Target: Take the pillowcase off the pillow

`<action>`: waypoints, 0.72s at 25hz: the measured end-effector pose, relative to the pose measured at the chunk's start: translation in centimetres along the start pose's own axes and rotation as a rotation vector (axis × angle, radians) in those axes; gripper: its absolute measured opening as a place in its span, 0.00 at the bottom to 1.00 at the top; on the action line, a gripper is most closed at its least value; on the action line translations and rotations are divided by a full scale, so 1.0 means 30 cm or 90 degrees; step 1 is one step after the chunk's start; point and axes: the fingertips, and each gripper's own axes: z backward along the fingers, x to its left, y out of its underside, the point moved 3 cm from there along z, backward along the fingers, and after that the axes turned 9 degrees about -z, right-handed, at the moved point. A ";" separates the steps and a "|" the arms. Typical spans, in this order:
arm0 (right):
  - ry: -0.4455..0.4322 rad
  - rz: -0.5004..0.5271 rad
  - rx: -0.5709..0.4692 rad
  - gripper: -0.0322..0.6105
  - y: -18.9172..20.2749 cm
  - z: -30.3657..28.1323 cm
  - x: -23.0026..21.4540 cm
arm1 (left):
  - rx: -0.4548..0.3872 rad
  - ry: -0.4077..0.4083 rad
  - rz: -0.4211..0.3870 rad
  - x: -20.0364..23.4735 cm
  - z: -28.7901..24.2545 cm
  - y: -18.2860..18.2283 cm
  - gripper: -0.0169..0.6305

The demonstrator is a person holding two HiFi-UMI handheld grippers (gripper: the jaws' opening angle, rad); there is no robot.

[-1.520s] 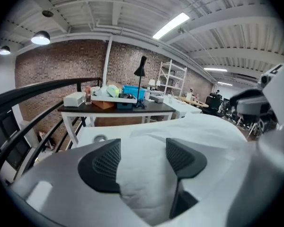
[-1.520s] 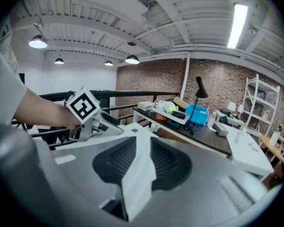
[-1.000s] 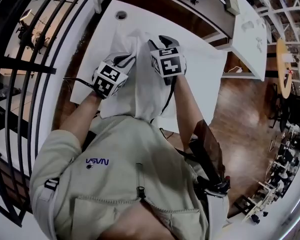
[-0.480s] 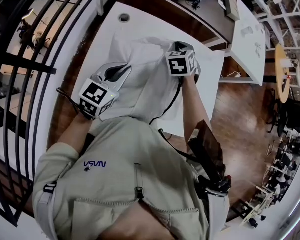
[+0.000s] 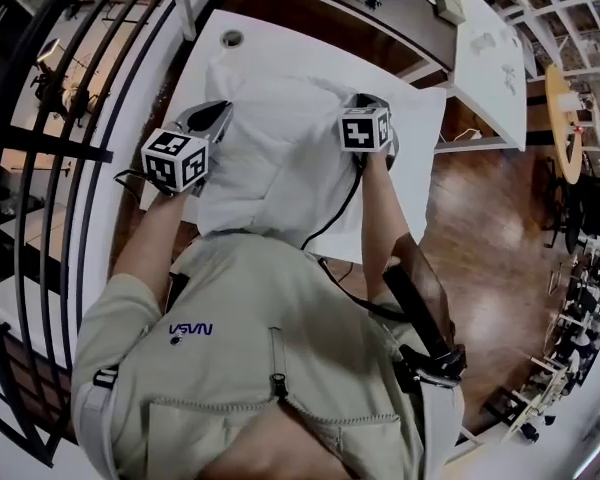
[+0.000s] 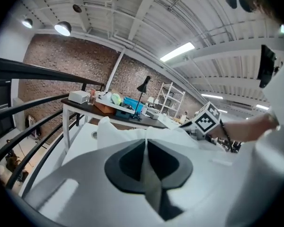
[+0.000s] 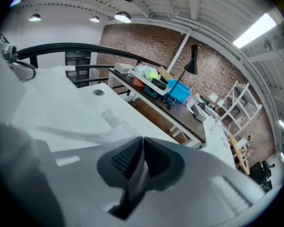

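Observation:
The pillow in its white pillowcase (image 5: 280, 158) lies on the white table (image 5: 420, 118) in front of me. My left gripper (image 5: 212, 120) holds its left edge and my right gripper (image 5: 368, 103) holds its right edge, so the cloth is stretched wide between them. In the left gripper view the left gripper (image 6: 146, 144) is shut with a fold of the pillowcase (image 6: 154, 193) pinched between the dark pads. The right gripper (image 7: 142, 143) is likewise shut, with a strip of the pillowcase (image 7: 138, 176) between its pads. Whether the pillow has shifted inside the case is hidden.
A black railing (image 5: 40, 148) runs along the left of the table. The table has a round cable hole (image 5: 231, 38) at its far corner. Behind stands a dark desk with a blue box (image 6: 132, 105) and a lamp (image 7: 191, 56). Wooden floor (image 5: 480, 228) lies to the right.
Both grippers have moved apart, the left one outward to the left and the right one to the right. The cloth, bunched between them before, now lies spread wide.

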 end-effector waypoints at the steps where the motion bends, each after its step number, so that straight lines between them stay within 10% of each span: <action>1: -0.009 0.004 -0.011 0.07 -0.004 0.000 0.010 | 0.008 -0.002 -0.014 0.002 -0.022 0.014 0.06; 9: -0.085 -0.107 -0.147 0.14 -0.026 0.169 0.031 | -0.019 0.004 -0.103 -0.041 -0.048 -0.051 0.31; 18: -0.190 -0.167 -0.239 0.17 0.155 0.551 0.216 | 0.003 -0.027 -0.172 -0.315 0.196 0.014 0.37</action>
